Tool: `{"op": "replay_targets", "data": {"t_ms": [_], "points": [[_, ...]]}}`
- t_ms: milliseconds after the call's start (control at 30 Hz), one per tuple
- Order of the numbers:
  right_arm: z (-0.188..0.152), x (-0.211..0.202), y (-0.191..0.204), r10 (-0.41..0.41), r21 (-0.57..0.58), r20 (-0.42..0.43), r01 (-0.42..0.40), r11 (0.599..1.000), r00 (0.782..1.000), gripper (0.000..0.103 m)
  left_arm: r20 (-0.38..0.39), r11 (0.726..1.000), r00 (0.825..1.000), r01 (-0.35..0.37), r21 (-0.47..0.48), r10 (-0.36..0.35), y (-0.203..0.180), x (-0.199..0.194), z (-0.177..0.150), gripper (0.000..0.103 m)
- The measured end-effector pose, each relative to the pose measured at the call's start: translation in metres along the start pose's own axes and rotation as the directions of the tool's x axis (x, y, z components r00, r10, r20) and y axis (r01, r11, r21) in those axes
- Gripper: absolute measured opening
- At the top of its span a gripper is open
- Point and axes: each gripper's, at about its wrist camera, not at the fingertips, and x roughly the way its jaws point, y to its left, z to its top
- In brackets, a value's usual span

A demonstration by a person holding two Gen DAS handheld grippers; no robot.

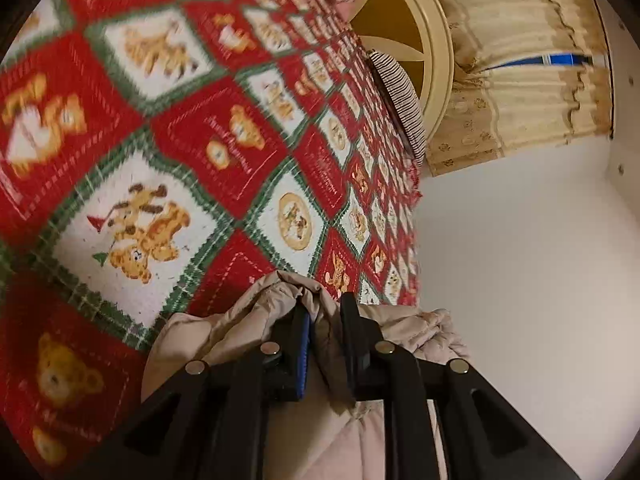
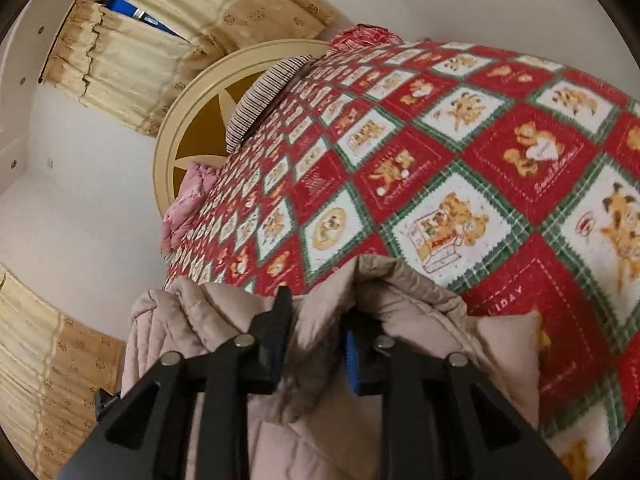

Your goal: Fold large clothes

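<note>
Both grippers clamp a beige quilted jacket above a teddy-bear bedspread.

At lower centre of each wrist view, the left gripper (image 1: pixel 324 340) and right gripper (image 2: pixel 318 336) each pinch a bunched fold of the jacket (image 1: pixel 248 320) (image 2: pixel 404 284); the bedspread (image 1: pixel 168 160) (image 2: pixel 460 168) fills the frame behind, and the round headboard (image 1: pixel 434 48) (image 2: pixel 176 132) sits toward the top.

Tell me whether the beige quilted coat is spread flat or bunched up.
Bunched up. The beige quilted coat is gathered into puckered folds where the left gripper and right gripper pinch it, above the teddy-bear bedspread.
</note>
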Motion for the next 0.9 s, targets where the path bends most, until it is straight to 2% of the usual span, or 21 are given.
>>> {"op": "replay_targets", "data": {"t_ms": [133, 200, 267, 333, 367, 400, 467, 500, 533, 567, 600, 667, 733, 800, 833, 867, 900], "points": [[-0.005, -0.003, -0.005, 0.024, -0.008, 0.021, -0.024, 1.0, 0.999, 0.031, -0.041, 0.988, 0.992, 0.111, -0.108, -0.116, 0.02, -0.007, 0.004, 0.019], [-0.006, -0.007, -0.012, 0.066, 0.027, 0.022, -0.067, 0.997, 0.998, 0.035, -0.044, 0.981, 0.99, 0.127, -0.145, -0.135, 0.021, -0.021, 0.009, 0.028], [-0.005, -0.015, -0.016, 0.122, 0.073, 0.024, -0.124, 0.99, 0.992, 0.043, 0.029, 0.993, 0.997, 0.08, -0.09, -0.078, 0.008, -0.048, 0.016, 0.052], [-0.001, -0.03, -0.016, 0.168, 0.098, 0.049, -0.172, 0.98, 0.985, 0.057, 0.116, 1.0, 0.993, 0.028, -0.014, -0.026, -0.006, -0.079, 0.021, 0.067], [0.0, -0.039, -0.014, 0.181, 0.102, 0.071, -0.188, 0.977, 0.981, 0.075, 0.147, 1.0, 0.989, 0.006, 0.011, -0.008, -0.013, -0.094, 0.022, 0.068], [0.001, -0.05, -0.012, 0.177, 0.1, 0.102, -0.187, 0.977, 0.979, 0.089, 0.163, 0.999, 0.987, -0.017, 0.033, 0.011, -0.018, -0.103, 0.022, 0.068], [0.001, -0.083, -0.005, 0.174, 0.083, 0.19, -0.192, 0.978, 0.966, 0.09, 0.183, 0.985, 0.98, -0.109, 0.134, 0.083, -0.037, -0.117, 0.015, 0.068], [0.001, -0.097, 0.0, 0.178, 0.066, 0.216, -0.196, 0.978, 0.96, 0.079, 0.191, 0.968, 0.974, -0.157, 0.195, 0.12, -0.048, -0.12, 0.009, 0.068], [0.002, -0.108, 0.006, 0.172, 0.042, 0.22, -0.186, 0.982, 0.96, 0.069, 0.2, 0.939, 0.966, -0.213, 0.27, 0.162, -0.06, -0.121, -0.001, 0.068], [0.002, -0.118, 0.02, 0.153, -0.012, 0.199, -0.154, 0.988, 0.968, 0.049, 0.206, 0.905, 0.959, -0.255, 0.339, 0.193, -0.074, -0.118, -0.011, 0.068], [0.0, -0.122, 0.032, 0.142, -0.057, 0.183, -0.134, 0.989, 0.973, 0.04, 0.207, 0.881, 0.956, -0.275, 0.385, 0.208, -0.084, -0.112, -0.02, 0.068], [-0.01, -0.126, 0.071, 0.087, -0.204, 0.135, -0.058, 0.977, 0.987, 0.04, 0.194, 0.838, 0.958, -0.281, 0.468, 0.213, -0.107, -0.095, -0.039, 0.069], [-0.024, -0.12, 0.105, 0.034, -0.328, 0.1, 0.001, 0.945, 0.994, 0.04, 0.163, 0.79, 0.963, -0.269, 0.551, 0.215, -0.135, -0.065, -0.063, 0.069], [-0.045, -0.102, 0.148, -0.026, -0.482, 0.075, 0.059, 0.874, 0.997, 0.04, 0.137, 0.742, 0.963, -0.266, 0.616, 0.231, -0.154, -0.037, -0.081, 0.069], [-0.056, -0.088, 0.17, -0.061, -0.556, 0.07, 0.09, 0.826, 0.996, 0.04, 0.118, 0.71, 0.963, -0.26, 0.655, 0.243, -0.164, -0.017, -0.091, 0.069], [-0.065, -0.075, 0.181, -0.086, -0.595, 0.065, 0.108, 0.797, 0.994, 0.04, 0.104, 0.685, 0.962, -0.252, 0.683, 0.251, -0.17, -0.004, -0.1, 0.069], [-0.069, -0.062, 0.189, -0.099, -0.608, 0.056, 0.113, 0.786, 0.994, 0.04, 0.094, 0.663, 0.961, -0.249, 0.706, 0.261, -0.175, 0.012, -0.107, 0.069]]}}
